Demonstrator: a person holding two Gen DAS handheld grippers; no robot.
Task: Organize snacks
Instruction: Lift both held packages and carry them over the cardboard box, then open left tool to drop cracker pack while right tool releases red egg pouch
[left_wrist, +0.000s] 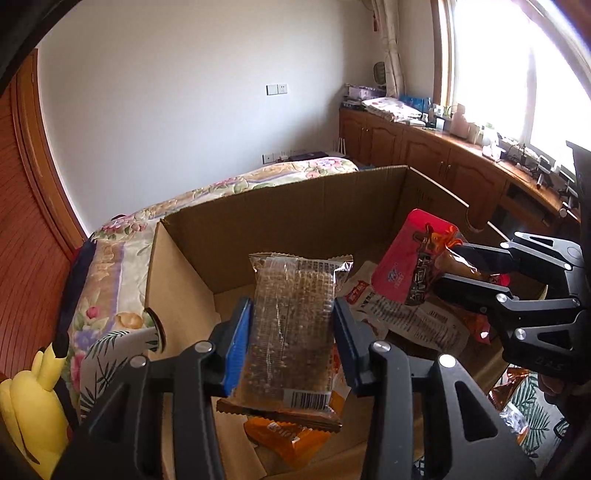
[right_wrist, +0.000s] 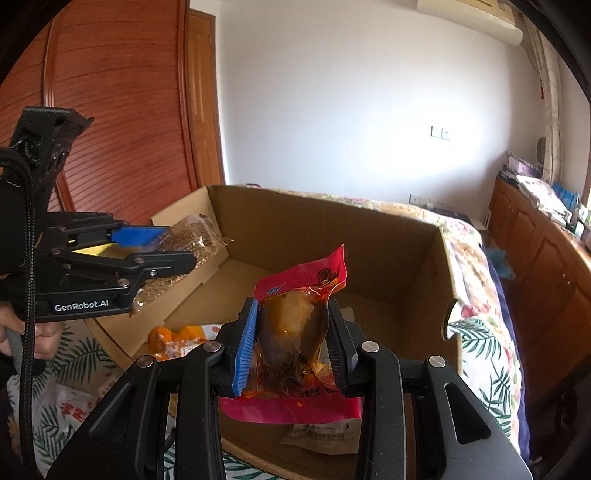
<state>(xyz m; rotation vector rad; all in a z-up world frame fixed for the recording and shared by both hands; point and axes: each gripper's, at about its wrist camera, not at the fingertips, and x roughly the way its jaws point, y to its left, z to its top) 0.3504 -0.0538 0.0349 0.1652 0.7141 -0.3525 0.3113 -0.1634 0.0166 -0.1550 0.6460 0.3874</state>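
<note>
**Two snacks in the air, one box waiting below**

Both hands are loaded over the cardboard box (left_wrist: 280, 218), which sits open on the flowered bedspread (left_wrist: 122, 258). The left gripper (left_wrist: 291, 332) is clamped on a brown cereal bar (left_wrist: 291, 321) in a clear wrapper, pads pressing its long edges so it stands upright with the barcode end hanging down. That grip looks chosen to keep the flat bar from twisting as it goes in.

On the other side, the right gripper (right_wrist: 293, 347) is squeezed shut on a red pouch (right_wrist: 299, 332), pinching the bulging middle where the food sits. Sensible: the thin sealed edges would likely slip or fold. The pouch's red top pokes up above the fingers, the bottom flap droops below.

Both packets hang above the box opening, apart from each other, neither one touching the floor of the box. Down there already: an orange packet (left_wrist: 288, 439) and a white packet (left_wrist: 410, 317) lying flat on the cardboard. More wrapped snacks lie outside the box on the bedspread, near the person's hand (right_wrist: 37, 332).

My read: the job is partway along, and the next call is lowering and letting go without crushing what's underneath.
</note>
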